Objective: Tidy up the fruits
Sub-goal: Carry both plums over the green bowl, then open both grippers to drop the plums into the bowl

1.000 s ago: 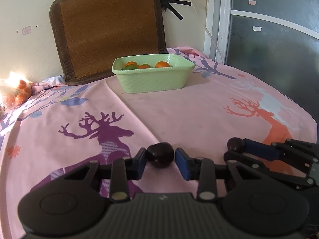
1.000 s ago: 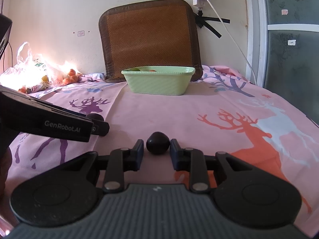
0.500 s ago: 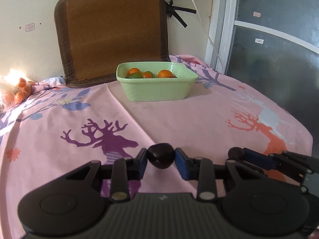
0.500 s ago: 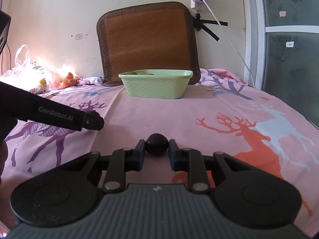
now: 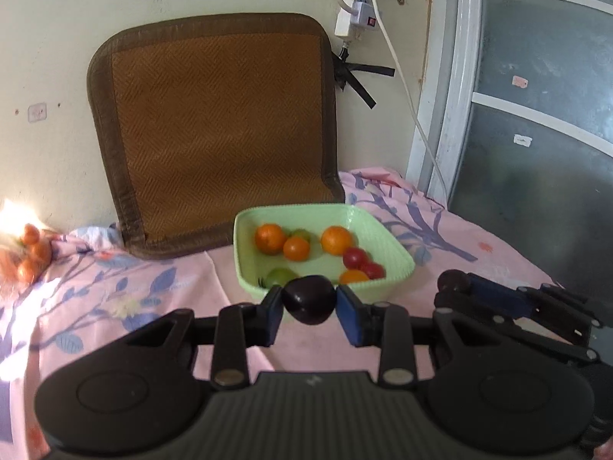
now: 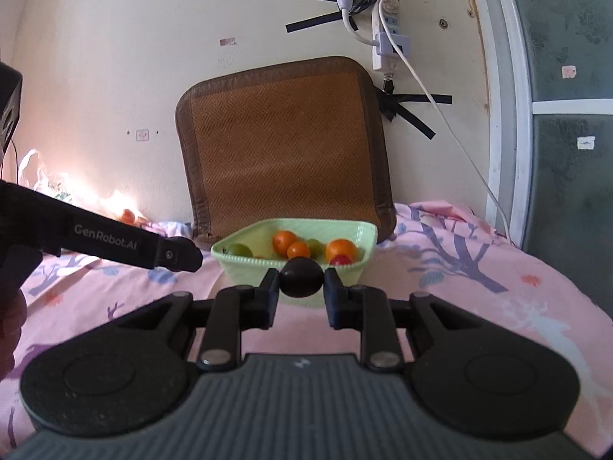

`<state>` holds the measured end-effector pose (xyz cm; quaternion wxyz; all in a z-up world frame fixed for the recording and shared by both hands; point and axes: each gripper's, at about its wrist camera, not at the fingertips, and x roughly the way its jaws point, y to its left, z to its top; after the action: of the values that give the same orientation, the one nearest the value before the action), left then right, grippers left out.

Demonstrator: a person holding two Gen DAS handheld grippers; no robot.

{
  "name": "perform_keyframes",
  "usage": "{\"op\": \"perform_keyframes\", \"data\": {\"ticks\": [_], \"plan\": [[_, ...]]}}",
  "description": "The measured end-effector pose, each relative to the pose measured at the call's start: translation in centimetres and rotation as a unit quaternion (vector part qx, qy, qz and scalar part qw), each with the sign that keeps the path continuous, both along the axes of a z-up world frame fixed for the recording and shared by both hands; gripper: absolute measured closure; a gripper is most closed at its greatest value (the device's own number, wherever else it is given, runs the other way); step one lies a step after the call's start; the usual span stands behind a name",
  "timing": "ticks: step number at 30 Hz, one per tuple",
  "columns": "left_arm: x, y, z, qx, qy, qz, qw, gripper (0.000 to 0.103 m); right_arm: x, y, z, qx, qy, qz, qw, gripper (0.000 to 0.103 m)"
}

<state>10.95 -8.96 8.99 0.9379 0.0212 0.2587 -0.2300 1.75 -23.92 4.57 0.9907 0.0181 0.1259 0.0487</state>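
My left gripper [image 5: 309, 304] is shut on a dark purple plum [image 5: 308, 299], held in the air just short of the near rim of a light green basket [image 5: 398, 257]. My right gripper [image 6: 300, 281] is shut on a second dark plum [image 6: 300, 278], also raised before the basket [image 6: 364, 235]. The basket holds several oranges [image 5: 336, 240], green fruits [image 5: 278, 276] and red fruits [image 5: 356, 257]. The right gripper also shows at the right of the left wrist view [image 5: 452, 281]; the left gripper's finger [image 6: 180, 255] shows at the left of the right wrist view.
The table has a pink deer-print cloth [image 5: 479, 245]. A brown woven mat [image 5: 218, 130] leans on the wall behind the basket. A bag of orange fruits [image 5: 27, 257] lies at the far left. A power strip and cable [image 6: 390, 46] hang on the wall.
Both grippers have lifted their plums off the cloth and moved forward and up toward the basket. The basket now looks much closer, with its inside in view.
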Motion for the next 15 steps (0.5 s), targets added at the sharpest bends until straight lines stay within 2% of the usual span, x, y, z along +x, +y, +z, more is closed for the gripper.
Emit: {"op": "perform_keyframes", "data": {"ticks": [4,9,15], "plan": [[3.9,-1.1,0.7,-0.003,0.006,0.001,1.0,0.072,3.8,-0.1,0.8,0.001,-0.008,0.004,1.0,0.076],[8.7,-1.7,-0.6,-0.015,0.055,0.003,0.9984,0.072,8.1,0.1,0.2,-0.001,0.019,0.008,1.0,0.075],[11.3,-2.4,-1.8,-0.01,0.075,-0.001,0.9971,0.07,10.7,0.1,-0.9,-0.009,0.043,0.01,0.999,0.074]]}}
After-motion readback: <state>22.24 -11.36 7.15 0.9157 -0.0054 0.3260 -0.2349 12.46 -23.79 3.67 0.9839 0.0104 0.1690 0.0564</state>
